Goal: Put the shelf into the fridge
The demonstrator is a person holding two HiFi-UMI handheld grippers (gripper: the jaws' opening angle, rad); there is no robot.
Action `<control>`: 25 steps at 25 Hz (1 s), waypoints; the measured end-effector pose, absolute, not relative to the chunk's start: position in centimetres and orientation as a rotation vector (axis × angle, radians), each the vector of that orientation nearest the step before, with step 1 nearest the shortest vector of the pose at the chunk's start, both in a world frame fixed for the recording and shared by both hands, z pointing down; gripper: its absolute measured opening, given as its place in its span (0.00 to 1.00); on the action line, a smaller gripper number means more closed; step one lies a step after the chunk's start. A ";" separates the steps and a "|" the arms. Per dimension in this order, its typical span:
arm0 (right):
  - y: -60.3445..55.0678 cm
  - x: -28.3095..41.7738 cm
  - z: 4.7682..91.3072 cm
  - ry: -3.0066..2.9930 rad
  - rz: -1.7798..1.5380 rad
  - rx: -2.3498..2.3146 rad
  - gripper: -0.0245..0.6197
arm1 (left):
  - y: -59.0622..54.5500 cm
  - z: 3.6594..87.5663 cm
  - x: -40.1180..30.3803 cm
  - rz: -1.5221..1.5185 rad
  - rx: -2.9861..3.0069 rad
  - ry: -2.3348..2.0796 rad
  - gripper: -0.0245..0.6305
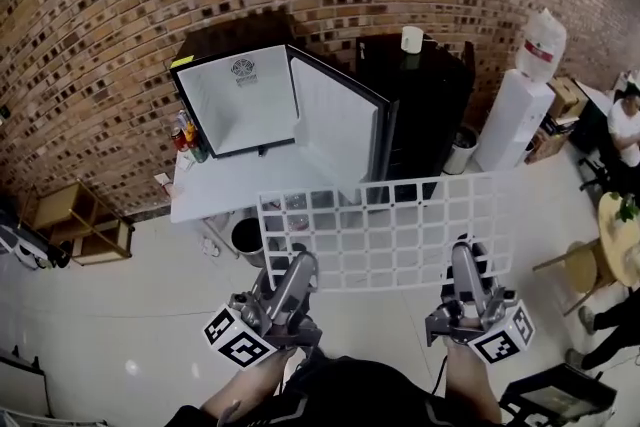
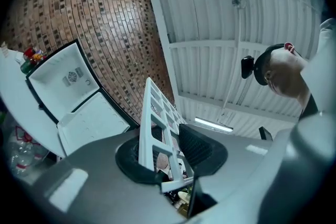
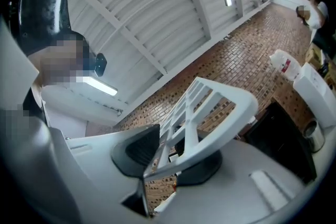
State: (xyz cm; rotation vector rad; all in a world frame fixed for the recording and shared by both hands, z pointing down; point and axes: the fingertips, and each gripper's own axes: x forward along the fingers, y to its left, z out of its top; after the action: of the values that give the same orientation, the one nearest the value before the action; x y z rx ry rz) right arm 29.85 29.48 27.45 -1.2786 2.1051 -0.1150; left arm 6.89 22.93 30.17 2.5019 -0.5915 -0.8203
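The left gripper (image 1: 297, 267) has its jaws partly closed, and the pads press both faces of the near edge of the white grid shelf (image 1: 400, 225). The right gripper (image 1: 466, 255) clamps the same edge further along in the same way. The shelf hangs in the air between them, in front of the fridge (image 1: 240, 100) and to its right, not touching it. The fridge stands open on a white table (image 1: 215, 197), with its door (image 1: 335, 130) swung out on its right side. Bottles (image 1: 188, 137) stand just left of the fridge. A black cabinet (image 1: 425, 95) is to its right, and a water dispenser (image 1: 515, 120) stands further right.
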 end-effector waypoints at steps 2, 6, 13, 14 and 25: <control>28.1 28.6 27.4 2.121 -0.117 -1.254 0.20 | 22.1 30.1 5.6 -0.831 2.502 -0.612 0.19; 25.6 26.2 27.5 2.145 -0.113 -1.214 0.20 | 20.4 30.3 3.0 -0.844 2.511 -0.643 0.19; 21.0 21.7 27.8 2.172 -0.127 -1.181 0.20 | 16.6 30.8 -1.7 -0.859 2.506 -0.682 0.19; 20.4 21.1 27.8 2.176 -0.127 -1.175 0.20 | 16.1 30.8 -2.3 -0.862 2.503 -0.688 0.19; 15.0 15.2 28.7 2.193 -0.162 -1.118 0.20 | 11.8 31.4 -8.4 -0.866 2.513 -0.750 0.18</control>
State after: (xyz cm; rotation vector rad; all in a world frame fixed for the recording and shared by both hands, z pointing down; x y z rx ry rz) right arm 15.17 14.97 28.68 -1.1185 2.1930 -0.1615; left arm -8.42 11.82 31.45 2.5129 -0.7503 -0.8655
